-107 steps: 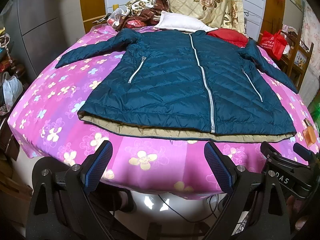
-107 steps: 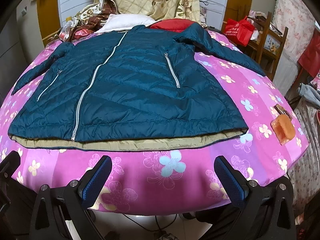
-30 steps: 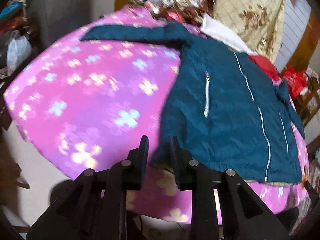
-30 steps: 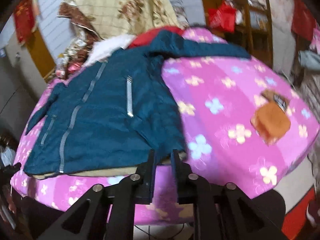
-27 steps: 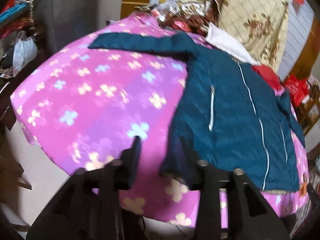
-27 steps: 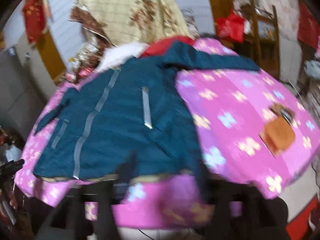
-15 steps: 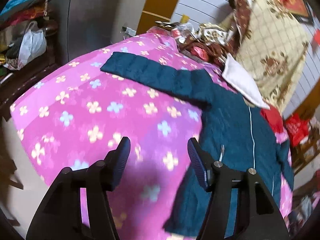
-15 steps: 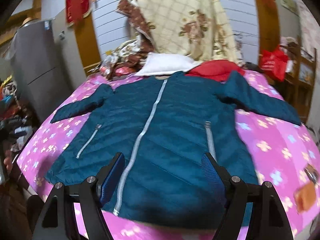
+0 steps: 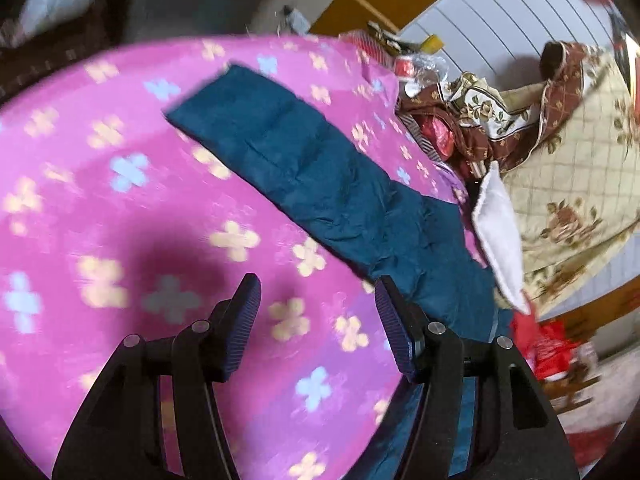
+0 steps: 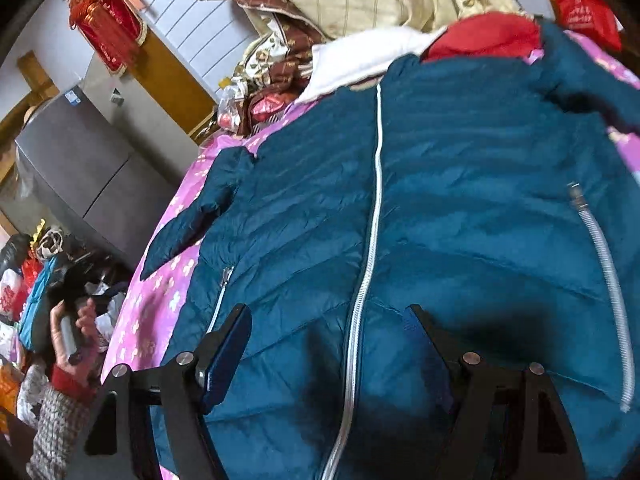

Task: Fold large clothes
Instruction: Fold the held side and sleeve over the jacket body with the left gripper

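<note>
A teal quilted jacket [image 10: 460,200] lies front up and spread flat on a pink flowered bedspread [image 9: 120,220]. Its silver centre zipper [image 10: 372,220] runs down between the fingers of my right gripper [image 10: 326,320]. That gripper hovers open over the jacket's lower front, holding nothing. My left gripper [image 9: 318,296] is open above bare bedspread. The jacket's left sleeve [image 9: 304,168] stretches out just beyond it, from the upper left toward the shoulder at the right. The far sleeve [image 10: 580,76] lies out to the right.
A white cushion [image 9: 500,240], a cream floral quilt [image 9: 580,160] and a red garment [image 10: 488,36] are piled at the head of the bed. A grey cabinet [image 10: 92,160] stands left of the bed. A person's hand [image 10: 70,332] shows at the bed's left edge.
Both grippers were shut at the jacket's hem corners and have opened and let go. The left has swung up toward the left sleeve, and the right has moved over the jacket's front.
</note>
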`<state>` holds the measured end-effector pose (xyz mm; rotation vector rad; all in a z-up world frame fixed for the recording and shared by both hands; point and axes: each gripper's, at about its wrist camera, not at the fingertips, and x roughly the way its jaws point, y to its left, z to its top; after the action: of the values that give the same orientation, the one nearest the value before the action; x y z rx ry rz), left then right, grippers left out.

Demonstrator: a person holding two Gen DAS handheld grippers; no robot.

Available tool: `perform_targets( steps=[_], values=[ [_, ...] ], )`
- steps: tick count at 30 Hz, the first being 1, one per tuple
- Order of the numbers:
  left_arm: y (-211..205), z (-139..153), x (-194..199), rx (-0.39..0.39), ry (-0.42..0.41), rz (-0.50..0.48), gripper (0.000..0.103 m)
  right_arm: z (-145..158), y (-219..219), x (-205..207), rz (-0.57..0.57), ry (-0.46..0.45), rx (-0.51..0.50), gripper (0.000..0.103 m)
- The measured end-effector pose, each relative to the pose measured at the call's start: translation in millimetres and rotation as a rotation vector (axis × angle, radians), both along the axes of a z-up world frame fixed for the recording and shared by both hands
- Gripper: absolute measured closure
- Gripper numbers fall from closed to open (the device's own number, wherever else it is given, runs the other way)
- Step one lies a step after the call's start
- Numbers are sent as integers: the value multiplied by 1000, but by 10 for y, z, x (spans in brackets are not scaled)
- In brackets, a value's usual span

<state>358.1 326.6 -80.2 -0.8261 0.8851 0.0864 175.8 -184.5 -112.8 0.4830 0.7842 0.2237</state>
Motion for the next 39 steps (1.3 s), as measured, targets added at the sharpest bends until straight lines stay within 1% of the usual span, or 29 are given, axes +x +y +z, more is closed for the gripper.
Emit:
perform_targets(
  steps=[1,3,5,7,9,14,18,21,23,25,26,27,28,29,30,31,33,36,39],
  values=[
    [6,-103,96,-51,2,-13,44,-36,21,33,7,2,-6,26],
    [32,-278,254,-124,7,-15,44,-103,62,84,23,1,-22,26],
    [45,-410,364,-170,8,-4,44,-134,92,117,38,-11,-39,26],
    [70,-539,476,-232,1,-8,44,-154,112,141,48,-22,-57,26],
    [90,-626,588,-268,-12,-5,44,-169,109,145,50,-28,-68,26],
    [70,-763,778,-312,-32,-35,44,-236,138,152,54,-37,-100,26],
    [81,-804,923,-317,-59,-35,44,-283,164,154,56,-46,-120,26],
    [111,-798,1103,-313,-60,-36,44,-327,145,157,61,-48,-106,26],
    [151,-816,1199,-330,-52,-34,44,-345,124,169,64,-47,-86,26],
    [204,-825,1270,-350,-42,-10,44,-357,102,169,65,-49,-69,26],
    [209,-808,1289,-333,-31,1,50,-362,96,169,65,-51,-65,26],
    [191,-778,1297,-293,-9,3,57,-367,98,171,65,-51,-64,26],
    [138,-713,1314,-209,20,-2,79,-373,95,180,66,-50,-62,26],
    [70,-632,1325,-131,35,-25,90,-368,96,183,65,-50,-61,26],
    [1,-540,1308,-78,32,-42,91,-369,94,180,64,-50,-61,26],
    [-60,-456,1276,-40,21,-49,94,-370,95,179,64,-51,-59,26],
    [-270,-158,1217,64,-19,-83,94,-376,79,180,63,-53,-47,26],
    [-634,230,1150,153,-75,-145,95,-385,59,180,60,-56,-33,26],
    [-1240,655,1058,223,-160,-264,95,-387,46,173,57,-61,-18,26]
  ],
)
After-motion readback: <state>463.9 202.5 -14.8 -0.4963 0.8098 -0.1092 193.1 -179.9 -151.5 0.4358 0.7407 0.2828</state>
